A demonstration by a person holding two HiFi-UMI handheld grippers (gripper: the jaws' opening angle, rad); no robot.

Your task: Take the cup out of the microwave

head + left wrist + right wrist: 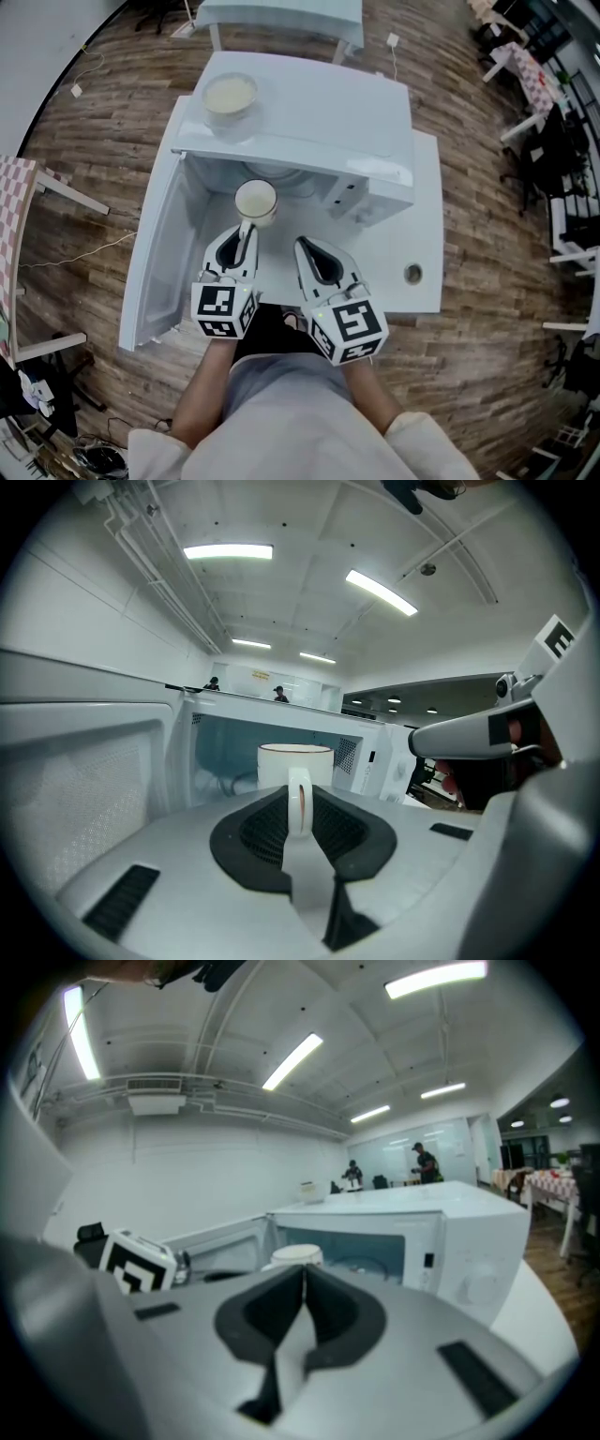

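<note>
head view: a white box-shaped microwave oven [319, 112] stands on a white table [417, 281], its door [155, 248] swung open to the picture's left. a shallow white bowl with pale cream contents [230, 96] sits on the oven's top, near its left rear corner. the white ceramic cup with a loop handle [255, 201] is upright just in front of the cavity's mouth, beside the open door, its handle turned toward the person. whether its base rests on anything cannot be told.

the left gripper [246, 234] reaches to the cup from the near side. left gripper view: the cup [294, 764] stands straight ahead with the lit cavity behind it, and the black ribbed pads [262, 829] are drawn narrow and pressed on either side of the handle [298, 803].

the right gripper [305, 246] hangs just beside the left one, to the cup's right and apart from it. right gripper view: its two jaws meet with nothing between them; the cup [297, 1256] and the oven [459, 1232] show beyond.
</note>
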